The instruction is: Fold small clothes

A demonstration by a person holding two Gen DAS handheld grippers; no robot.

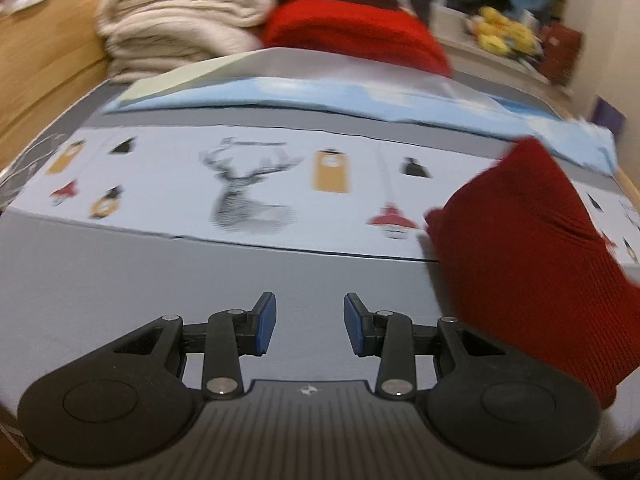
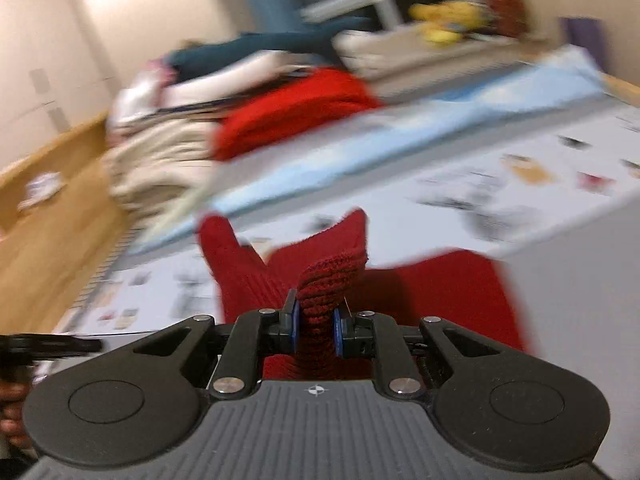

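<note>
A dark red ribbed knit garment (image 1: 532, 256) hangs at the right of the left wrist view, lifted above the bed. In the right wrist view my right gripper (image 2: 315, 330) is shut on a bunched edge of this red garment (image 2: 328, 276), which drapes away below the fingers. My left gripper (image 1: 309, 322) is open and empty, low over the grey sheet (image 1: 120, 280), to the left of the garment and not touching it. The right wrist view is blurred by motion.
A white cloth with deer and lantern prints (image 1: 248, 184) lies across the bed, a light blue cloth (image 1: 320, 96) behind it. A bright red knit (image 1: 352, 32) and a stack of cream blankets (image 1: 172, 28) sit at the back. A wooden bed frame (image 1: 44, 72) runs along the left.
</note>
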